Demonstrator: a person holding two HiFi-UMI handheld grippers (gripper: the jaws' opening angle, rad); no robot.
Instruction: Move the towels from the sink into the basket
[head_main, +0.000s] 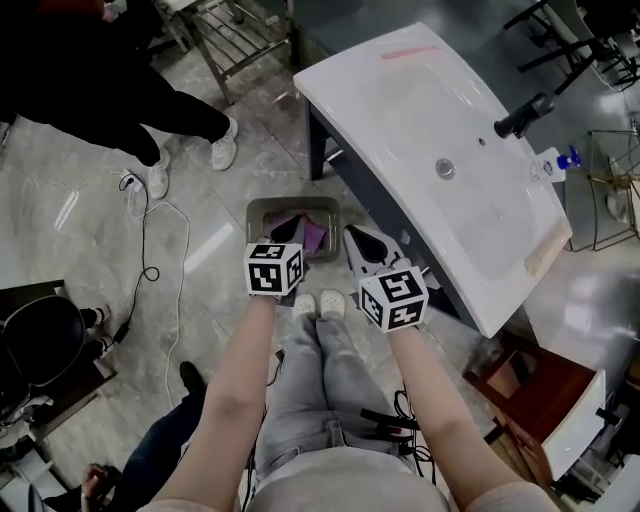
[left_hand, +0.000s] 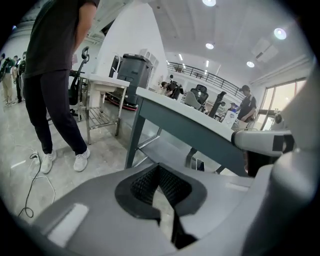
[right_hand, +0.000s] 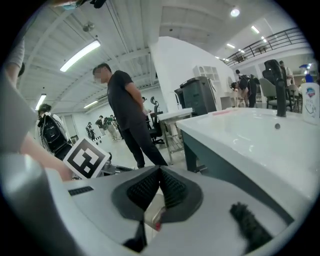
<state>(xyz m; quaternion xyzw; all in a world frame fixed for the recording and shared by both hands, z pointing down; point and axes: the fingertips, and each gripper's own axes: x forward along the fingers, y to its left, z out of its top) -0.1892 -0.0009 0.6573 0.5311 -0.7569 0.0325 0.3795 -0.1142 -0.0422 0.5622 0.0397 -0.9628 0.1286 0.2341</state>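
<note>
Left gripper (head_main: 289, 231): fingers pressed together, empty.
Right gripper (head_main: 361, 242): likewise shut, empty.
Towels (head_main: 313, 236): in the floor basket (head_main: 262, 211); sink (head_main: 420, 130) basin bare.
Risk: pink strip (head_main: 408, 51) on the sink's far rim, if cloth, gets overlooked.

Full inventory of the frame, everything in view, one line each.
sink: 1, white, on dark-grey stand, right; basin holds no towels
faucet: 1, black, on sink's rim
pump bottle: 1, white with blue pump, beside faucet
basket: 1, grey, floor beside stand
towels: count unclear, purple and pink, in basket
cable: 1, white, floor left
bystander: 1, black clothes, white shoes, upper left
left gripper: 1, grey, jaws shut, empty, above basket
right gripper: 1, grey, jaws shut, empty, beside left
</note>
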